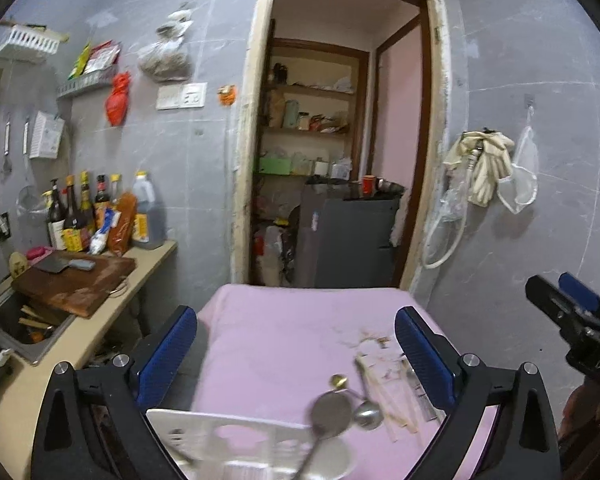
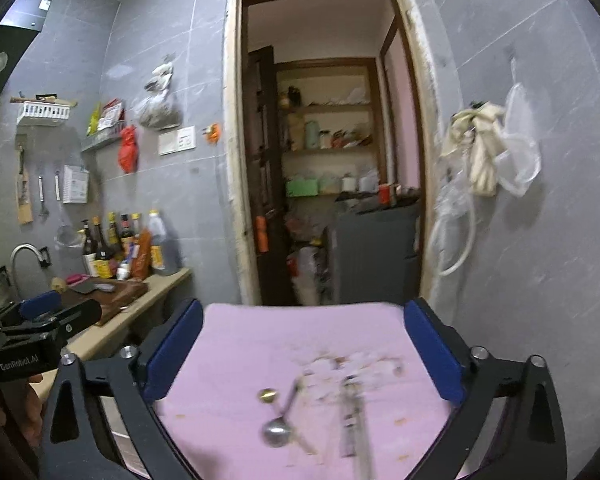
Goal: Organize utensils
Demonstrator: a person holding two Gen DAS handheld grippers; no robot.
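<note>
I am holding both claws nearly level, tipping slightly down over the pink-covered surface (image 1: 284, 336). My left claw (image 1: 296, 354) is spread wide and released, gripping nothing, and my right claw (image 2: 304, 348) is equally wide and empty. A white utensil rack (image 1: 228, 436) is sitting near me with a ladle (image 1: 332, 410) leaning in it; a spoon (image 2: 276, 432) and chopsticks (image 1: 396, 404) are lying loose beyond

Blurred utensils (image 2: 352, 412), rack (image 1: 236, 444) edge-cropped
</note>
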